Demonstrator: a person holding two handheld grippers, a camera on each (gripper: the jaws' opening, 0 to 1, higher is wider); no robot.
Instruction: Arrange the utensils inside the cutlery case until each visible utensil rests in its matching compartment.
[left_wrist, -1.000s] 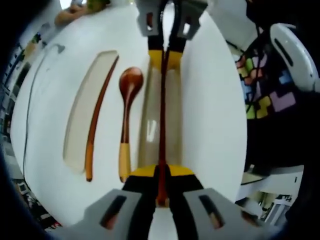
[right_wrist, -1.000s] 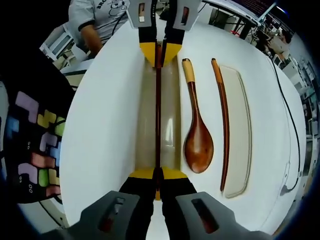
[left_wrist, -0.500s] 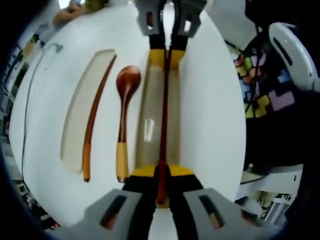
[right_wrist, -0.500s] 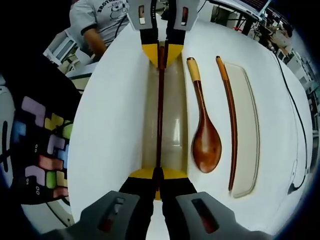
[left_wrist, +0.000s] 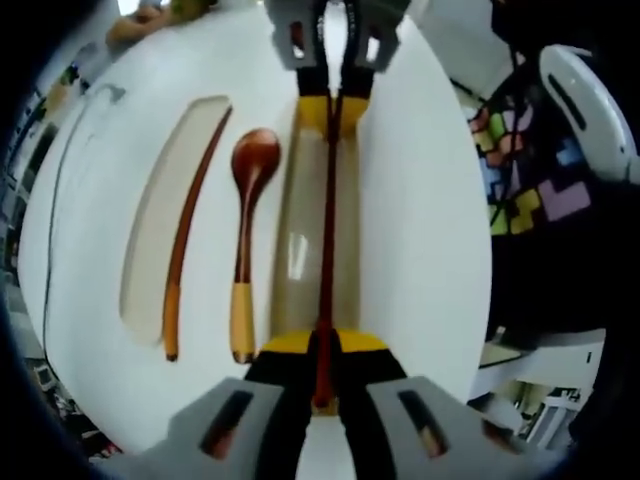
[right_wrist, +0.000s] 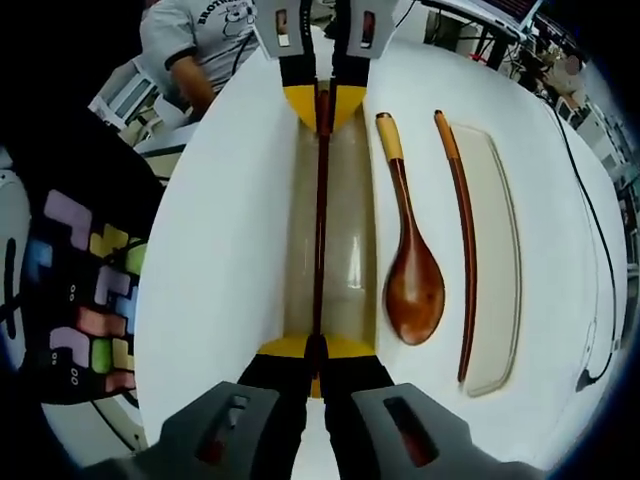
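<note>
Held chopstick (left_wrist: 327, 230) runs straight up the middle of the left gripper view, directly over the long middle compartment (left_wrist: 300, 240) of the white cutlery case (left_wrist: 420, 230). Over the last second it stays lined up with that slot; the whole view drifts a little and spoon and second chopstick slide slightly left in frame, which reads as camera motion, not object motion. So no placement yet; judgement: the stick is being lowered or squared up over its slot, and the step is near done but not released.

Both tools clench the same stick, one at each end. Left gripper (left_wrist: 322, 375) at bottom centre of its view has jaws closed on the near end; right gripper (left_wrist: 330, 100) enters at top centre, clamped on the far end. In the right gripper view it mirrors: right gripper (right_wrist: 318, 375) bottom centre, left gripper (right_wrist: 322, 100) top centre, chopstick (right_wrist: 320, 220) between them, over the compartment (right_wrist: 345, 240).

Whether the stick touches the slot floor, cannot tell.

Wooden spoon (left_wrist: 245, 255) lies just left of the slot on the case surface, bowl toward top of frame. Second chopstick (left_wrist: 185, 240) lies along the right edge of the left-hand compartment (left_wrist: 160, 240), partly over its lip, not clearly seated. In the right gripper view, spoon (right_wrist: 410, 260) and second chopstick (right_wrist: 462, 240) sit right of centre.
</note>
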